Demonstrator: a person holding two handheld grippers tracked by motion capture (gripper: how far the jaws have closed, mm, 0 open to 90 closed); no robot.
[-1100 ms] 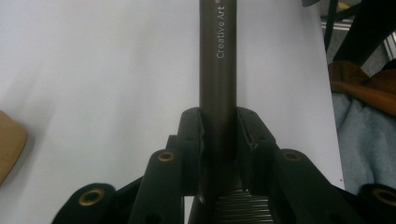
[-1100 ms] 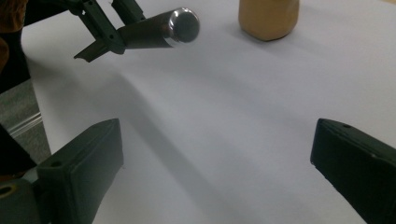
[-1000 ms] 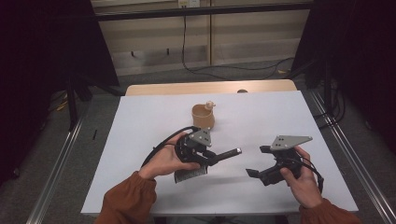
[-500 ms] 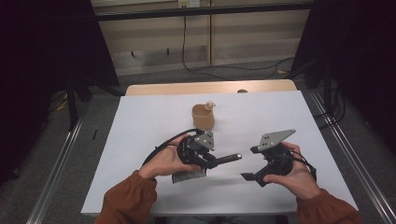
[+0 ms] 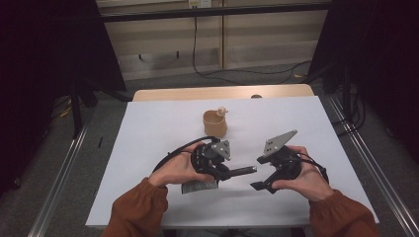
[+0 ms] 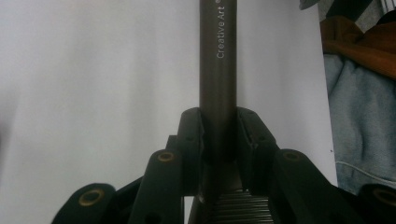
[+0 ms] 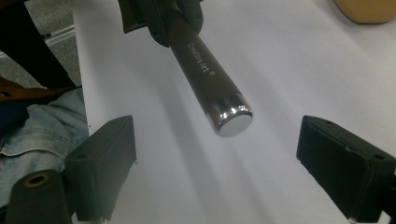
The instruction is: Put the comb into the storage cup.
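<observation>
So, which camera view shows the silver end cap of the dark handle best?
The right gripper view: the silver end cap faces the camera, close and sharp. The high view shows it as a tiny pale tip. In the left gripper view the handle runs off the frame, cap unseen.

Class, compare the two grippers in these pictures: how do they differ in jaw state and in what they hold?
The left gripper has its jaws clamped on the dark handle marked "Creative Art"; the right gripper holds nothing. The left jaws stand narrow around the handle; the right jaws stand wide, just been closing, with the handle's silver end ahead of them, untouched. Both are black and hand-held over the white table.
</observation>
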